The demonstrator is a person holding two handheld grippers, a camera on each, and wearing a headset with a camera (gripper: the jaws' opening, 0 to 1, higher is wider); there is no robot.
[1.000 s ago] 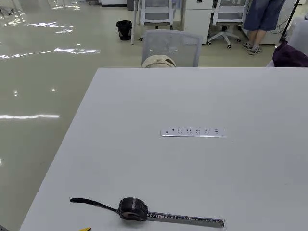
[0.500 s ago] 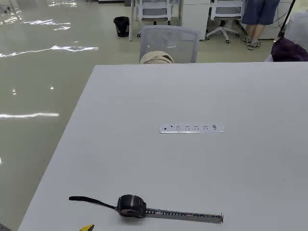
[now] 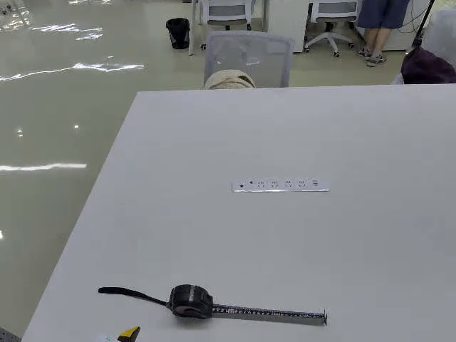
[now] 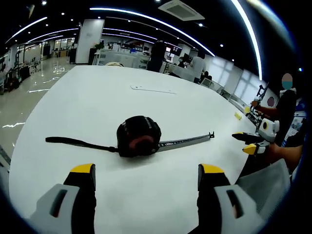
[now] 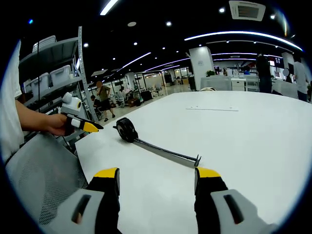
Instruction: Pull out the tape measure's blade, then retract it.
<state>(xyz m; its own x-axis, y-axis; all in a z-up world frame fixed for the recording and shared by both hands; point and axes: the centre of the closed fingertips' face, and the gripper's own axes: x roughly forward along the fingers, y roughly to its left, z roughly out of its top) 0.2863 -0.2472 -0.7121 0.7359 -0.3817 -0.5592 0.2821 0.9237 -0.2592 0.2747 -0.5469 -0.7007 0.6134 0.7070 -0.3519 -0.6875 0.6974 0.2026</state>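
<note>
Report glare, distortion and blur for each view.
Head view: sharp and evenly lit, with streaks of glare on the floor; the tape measure casts barely any shadow on the table. Left gripper view: fisheye bows the table edge and the ceiling lights. Right gripper view: same bowing, dark ceiling against bright table.

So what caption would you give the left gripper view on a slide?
Left gripper, yellow-tipped fingers open, facing a round black tape measure with its metal blade pulled out on the white table.

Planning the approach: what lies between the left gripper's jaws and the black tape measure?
Bare white tabletop reaches the black tape measure; left gripper view.
</note>
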